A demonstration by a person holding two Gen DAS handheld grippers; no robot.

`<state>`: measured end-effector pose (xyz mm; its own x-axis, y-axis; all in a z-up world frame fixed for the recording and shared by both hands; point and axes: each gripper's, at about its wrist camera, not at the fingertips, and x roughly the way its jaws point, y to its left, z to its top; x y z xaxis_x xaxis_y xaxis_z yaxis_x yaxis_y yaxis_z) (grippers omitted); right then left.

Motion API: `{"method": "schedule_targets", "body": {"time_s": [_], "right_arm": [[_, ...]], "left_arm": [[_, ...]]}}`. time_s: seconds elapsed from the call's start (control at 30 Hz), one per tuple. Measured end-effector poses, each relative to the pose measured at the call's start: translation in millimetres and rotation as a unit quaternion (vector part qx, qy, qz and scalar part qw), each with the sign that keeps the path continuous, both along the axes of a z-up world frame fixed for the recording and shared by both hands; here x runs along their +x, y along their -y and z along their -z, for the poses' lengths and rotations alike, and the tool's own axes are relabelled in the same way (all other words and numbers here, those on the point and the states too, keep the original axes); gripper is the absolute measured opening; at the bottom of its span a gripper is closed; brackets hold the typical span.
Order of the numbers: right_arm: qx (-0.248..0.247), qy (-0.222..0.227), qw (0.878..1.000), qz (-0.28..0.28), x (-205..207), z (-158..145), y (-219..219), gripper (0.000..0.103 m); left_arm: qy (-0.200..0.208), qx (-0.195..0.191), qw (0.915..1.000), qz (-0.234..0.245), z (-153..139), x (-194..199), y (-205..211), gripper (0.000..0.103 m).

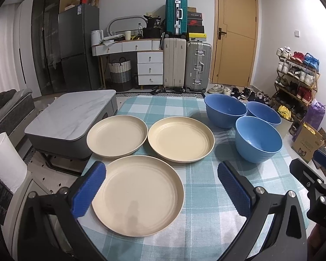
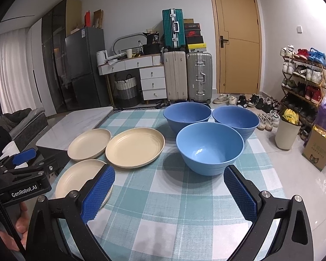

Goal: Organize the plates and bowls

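Observation:
Three cream plates lie apart on the checked tablecloth (image 1: 202, 198): a near one (image 1: 139, 195), a far left one (image 1: 117, 138) and a far right one (image 1: 181, 139). Three blue bowls stand to their right: a near one (image 1: 258, 139), a far left one (image 1: 225, 109) and a far right one (image 1: 264, 113). My left gripper (image 1: 162, 187) is open and empty, just above the near plate. My right gripper (image 2: 169, 191) is open and empty, in front of the near bowl (image 2: 209, 148). The plates (image 2: 134, 148) show to its left.
A low grey marble-topped table (image 1: 74, 117) stands left of the dining table. A paper roll (image 1: 7, 161) is at the far left. A cardboard box (image 2: 319, 150) and a white bin (image 2: 286, 133) stand on the floor to the right. Suitcases, a shoe rack and a door are behind.

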<state>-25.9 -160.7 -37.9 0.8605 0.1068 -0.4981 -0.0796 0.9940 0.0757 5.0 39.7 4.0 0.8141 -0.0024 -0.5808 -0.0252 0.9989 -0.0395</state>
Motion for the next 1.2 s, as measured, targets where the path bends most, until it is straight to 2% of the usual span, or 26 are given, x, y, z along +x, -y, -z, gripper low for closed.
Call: {"method": "schedule_targets", "body": {"time_s": [0.27,0.4,0.57,0.9,1.2], "right_arm": [[0.003,0.004,1.0,-0.001,-0.4,-12.2,-2.4,0.102],[0.018,0.03,0.999,-0.025,-2.2,-37.0,-8.9,0.102],[0.019,0.027,0.996,-0.078,20.1,-58.1,-35.4,0.102],[-0.011,-0.009,0.986,-0.168,107.5,-72.3,-119.0,0.102],[-0.008,-0.059,0.976,-0.211,200.7,-49.9,-190.4,0.102]], "left_arm": [[-0.003,-0.006,0.9999,-0.014,-4.5,4.7,-9.0,0.103],[-0.001,0.002,0.9998,-0.019,-7.1,10.0,-14.8,0.103],[-0.003,-0.002,0.9996,-0.03,-13.6,26.2,-38.5,0.103],[-0.014,0.002,0.9971,-0.074,-9.9,65.9,-89.9,0.103],[-0.053,-0.013,0.9914,-0.118,15.0,119.7,-140.8,0.103]]}}
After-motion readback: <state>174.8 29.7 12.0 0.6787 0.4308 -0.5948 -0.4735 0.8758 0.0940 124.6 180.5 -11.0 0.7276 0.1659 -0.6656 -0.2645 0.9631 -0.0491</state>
